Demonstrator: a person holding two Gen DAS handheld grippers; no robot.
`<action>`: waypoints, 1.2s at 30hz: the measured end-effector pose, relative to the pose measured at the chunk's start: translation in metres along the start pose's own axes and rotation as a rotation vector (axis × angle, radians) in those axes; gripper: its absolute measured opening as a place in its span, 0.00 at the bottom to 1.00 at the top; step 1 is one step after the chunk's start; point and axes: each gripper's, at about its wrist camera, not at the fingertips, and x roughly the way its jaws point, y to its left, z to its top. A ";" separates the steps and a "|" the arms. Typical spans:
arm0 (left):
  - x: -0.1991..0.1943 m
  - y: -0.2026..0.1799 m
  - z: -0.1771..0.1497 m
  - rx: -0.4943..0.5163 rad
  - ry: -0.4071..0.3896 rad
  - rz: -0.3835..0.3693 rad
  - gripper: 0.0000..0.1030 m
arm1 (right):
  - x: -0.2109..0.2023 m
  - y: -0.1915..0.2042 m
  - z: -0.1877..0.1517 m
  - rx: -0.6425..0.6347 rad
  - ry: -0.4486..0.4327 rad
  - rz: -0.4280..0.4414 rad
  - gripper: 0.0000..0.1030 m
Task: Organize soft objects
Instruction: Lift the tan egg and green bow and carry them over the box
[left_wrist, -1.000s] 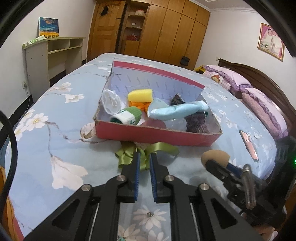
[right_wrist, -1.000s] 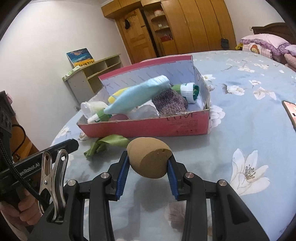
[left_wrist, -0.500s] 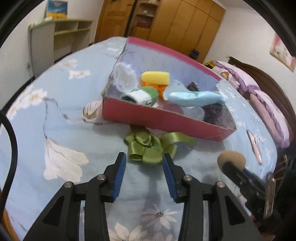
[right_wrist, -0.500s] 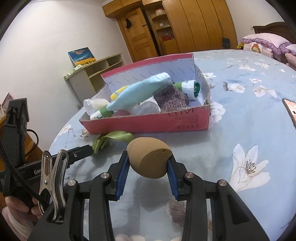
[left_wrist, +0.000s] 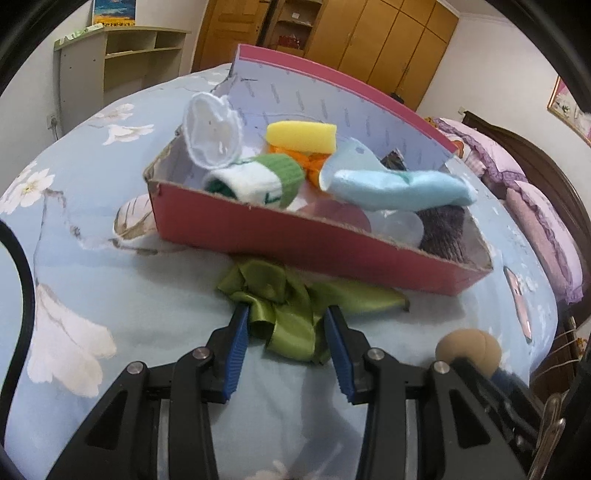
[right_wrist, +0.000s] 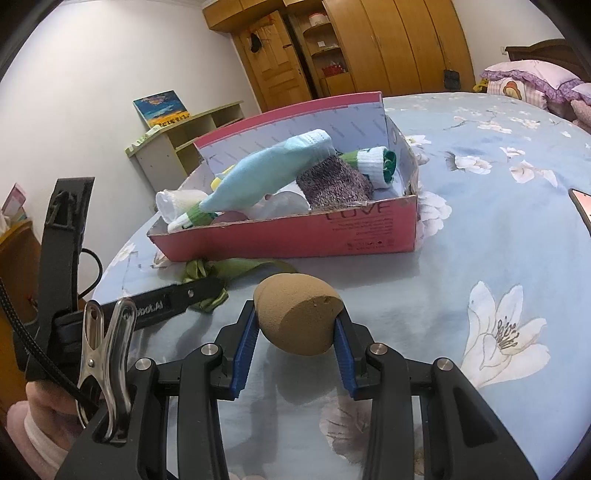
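A green satin ribbon bow (left_wrist: 291, 306) lies on the blue floral bedspread in front of a red cardboard box (left_wrist: 295, 236). My left gripper (left_wrist: 288, 325) is open, its blue pads on either side of the bow. The box holds socks, a yellow sponge (left_wrist: 301, 136), a light blue sock (left_wrist: 399, 186) and a white pouch. My right gripper (right_wrist: 295, 325) is shut on a tan egg-shaped makeup sponge (right_wrist: 299, 319), held above the bed near the box (right_wrist: 332, 236). The bow (right_wrist: 221, 271) and the left gripper's finger show in the right wrist view.
A phone (left_wrist: 519, 306) lies on the bed right of the box. Pillows and a headboard (left_wrist: 546, 177) are at the far right. A shelf unit (left_wrist: 110, 66) and wooden wardrobes (left_wrist: 369, 48) stand beyond the bed.
My left gripper opened from shut and moved forward and down until its pads straddle the green bow. The right gripper kept holding the sponge, almost still.
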 end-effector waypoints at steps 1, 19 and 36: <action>0.001 0.001 0.001 -0.008 -0.002 0.002 0.42 | 0.001 -0.001 0.000 0.001 0.001 0.000 0.38; -0.049 0.014 0.002 -0.006 -0.098 -0.040 0.03 | -0.007 0.008 -0.002 -0.015 -0.024 0.006 0.38; -0.130 -0.001 -0.003 0.054 -0.240 -0.089 0.03 | -0.042 0.035 0.001 -0.070 -0.093 0.018 0.38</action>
